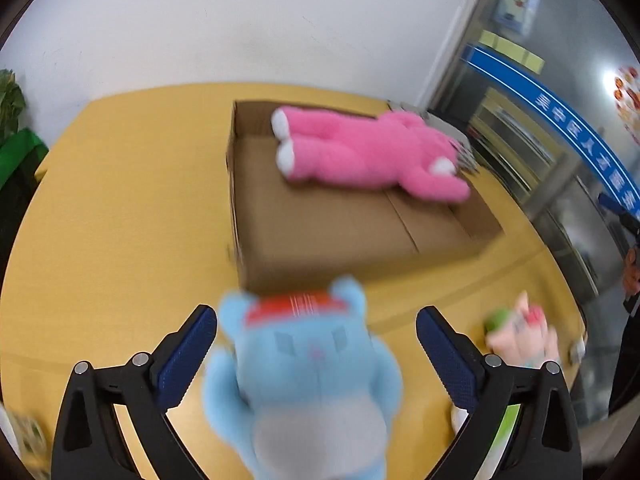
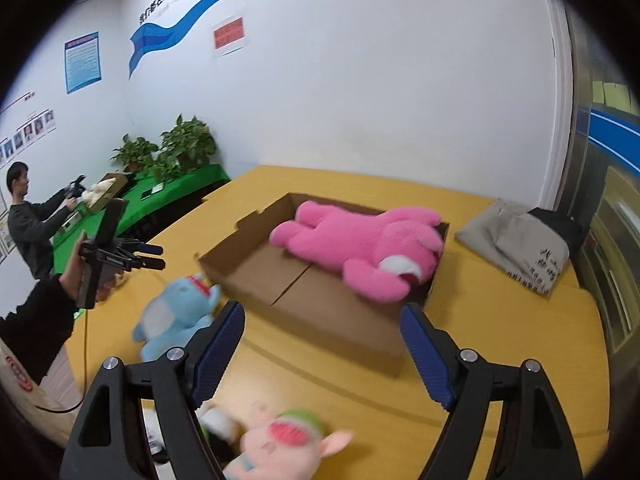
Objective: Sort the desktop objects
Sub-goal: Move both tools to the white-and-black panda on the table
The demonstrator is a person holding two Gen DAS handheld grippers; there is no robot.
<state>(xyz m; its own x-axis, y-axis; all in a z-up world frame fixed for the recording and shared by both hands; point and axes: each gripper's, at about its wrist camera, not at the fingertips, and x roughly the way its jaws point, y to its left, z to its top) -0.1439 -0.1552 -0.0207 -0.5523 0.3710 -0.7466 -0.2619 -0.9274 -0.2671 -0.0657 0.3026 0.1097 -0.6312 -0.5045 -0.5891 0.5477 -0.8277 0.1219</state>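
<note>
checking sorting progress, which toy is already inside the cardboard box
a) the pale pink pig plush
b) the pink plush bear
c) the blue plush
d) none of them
b: the pink plush bear lies inside the cardboard box, while the blue plush and the pig plush are outside it, near the yellow table.

Pink plush (image 2: 360,252) lying in cardboard box (image 2: 256,276)

A plain white wall (image 2: 360,92) rises behind the yellow wooden tabletop (image 2: 520,340). A blue wave-shaped stripe (image 2: 192,16) with dark lettering runs across the wall, above a red-and-white notice (image 2: 229,35) and a blue-framed poster (image 2: 82,62). Leafy green potted plants (image 2: 176,148) stand on a green-covered side table (image 2: 176,188). At the right edge stands a metal-framed glass partition (image 1: 532,128) crossed by a blue band.
</note>
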